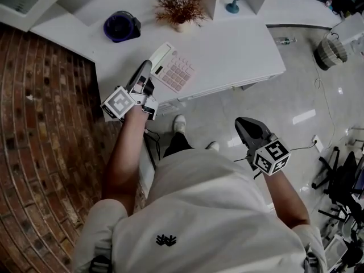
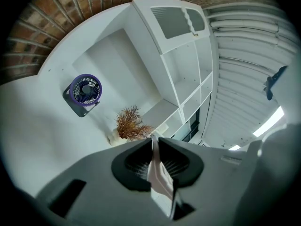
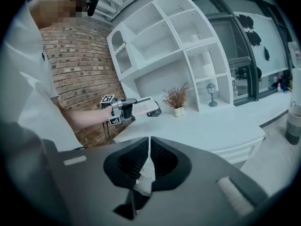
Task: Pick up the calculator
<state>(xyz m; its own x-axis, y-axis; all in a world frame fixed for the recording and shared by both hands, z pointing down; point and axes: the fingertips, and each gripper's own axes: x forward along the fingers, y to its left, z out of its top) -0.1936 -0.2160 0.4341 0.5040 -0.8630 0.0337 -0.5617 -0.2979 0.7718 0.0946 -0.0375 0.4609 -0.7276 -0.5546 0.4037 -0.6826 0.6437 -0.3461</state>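
Note:
The calculator [image 1: 174,68], white with pink keys, hangs tilted above the white table [image 1: 233,44]. My left gripper [image 1: 149,68] is shut on its near left edge. In the left gripper view the calculator [image 2: 159,178] shows edge-on as a thin white slab pinched between the dark jaws of the left gripper [image 2: 154,138]. The right gripper view shows the left gripper [image 3: 134,102] holding the calculator [image 3: 144,107] level in the air over the table's left end. My right gripper [image 1: 248,128] is low at my right side, off the table. Its jaws meet at the tips [image 3: 149,140] and hold nothing.
A purple fan [image 1: 120,26] and a potted dried plant [image 1: 181,7] stand at the back of the table, in front of a white shelf unit [image 3: 164,36]. A brick wall [image 1: 34,124] runs along the left. A basket [image 1: 331,50] and chair bases [image 1: 341,181] stand on the floor at right.

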